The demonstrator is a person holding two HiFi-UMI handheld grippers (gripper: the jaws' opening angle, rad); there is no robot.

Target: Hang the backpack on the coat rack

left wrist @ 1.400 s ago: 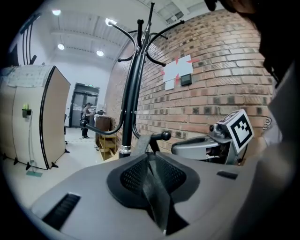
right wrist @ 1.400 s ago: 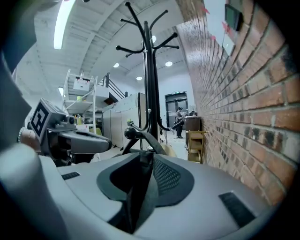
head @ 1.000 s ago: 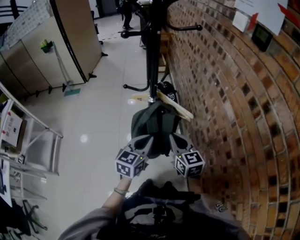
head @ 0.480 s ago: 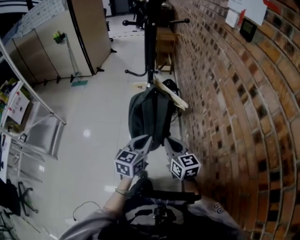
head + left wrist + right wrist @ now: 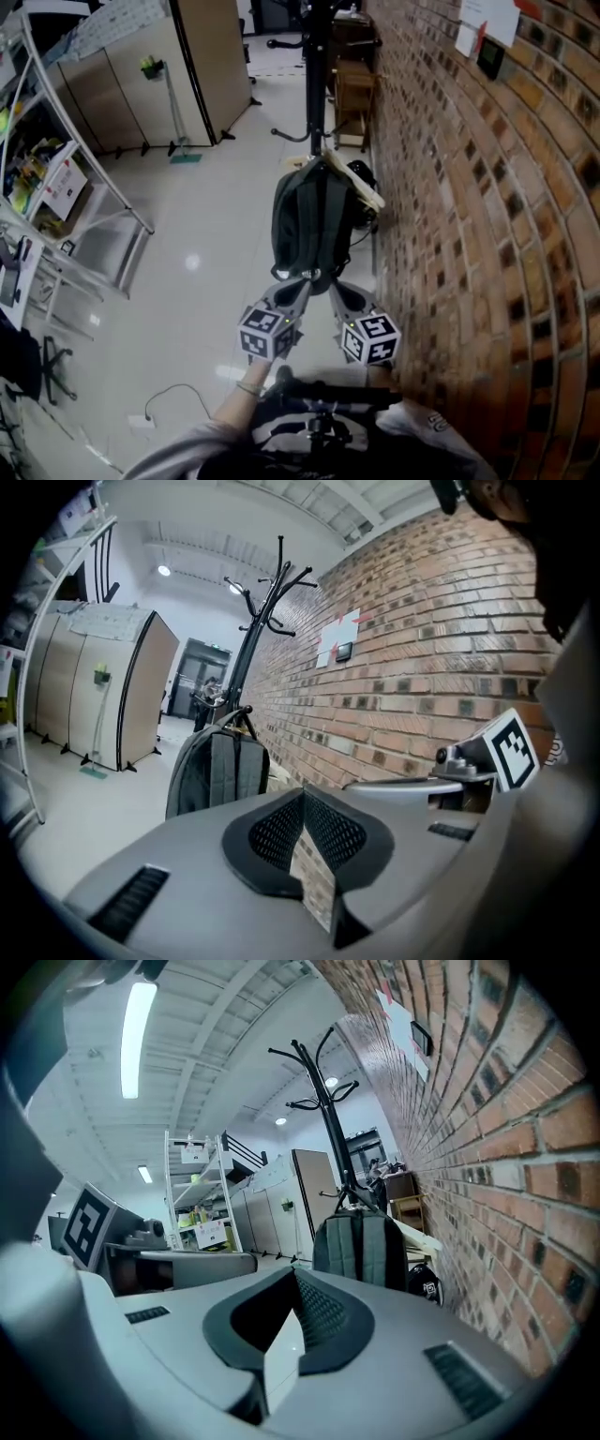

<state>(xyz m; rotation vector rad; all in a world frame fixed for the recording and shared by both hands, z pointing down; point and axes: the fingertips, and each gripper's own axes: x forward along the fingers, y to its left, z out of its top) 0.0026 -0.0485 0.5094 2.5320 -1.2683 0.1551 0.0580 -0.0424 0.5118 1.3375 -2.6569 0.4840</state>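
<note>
The dark grey cloth backpack [image 5: 314, 225] hangs by its top loop from a low hook on the tall black metal coat rack [image 5: 317, 75]. Its two straps face the person. Its bottom hangs free above the shiny white floor [image 5: 206, 244]. A pale wooden plank [image 5: 361, 187] sticks out behind the bag, and a round black thing [image 5: 361, 174] lies by the foot of the rack. The red brick wall [image 5: 469, 187] runs just beside them.

The left gripper [image 5: 296, 286] and the right gripper [image 5: 337, 289] sit side by side, near the bottom of the bag but not touching it. The jaws of each are pressed together with nothing between them. So the bag looks like it is hanging on its own, and the job seems done.

Some things could still go wrong. The loop may sit only on the tip of the hook, and then a small bump could make the bag slide off. A heavy bag on one side could make the rack lean. A gripper brushing the bag could make it swing and hit the plank.
</note>
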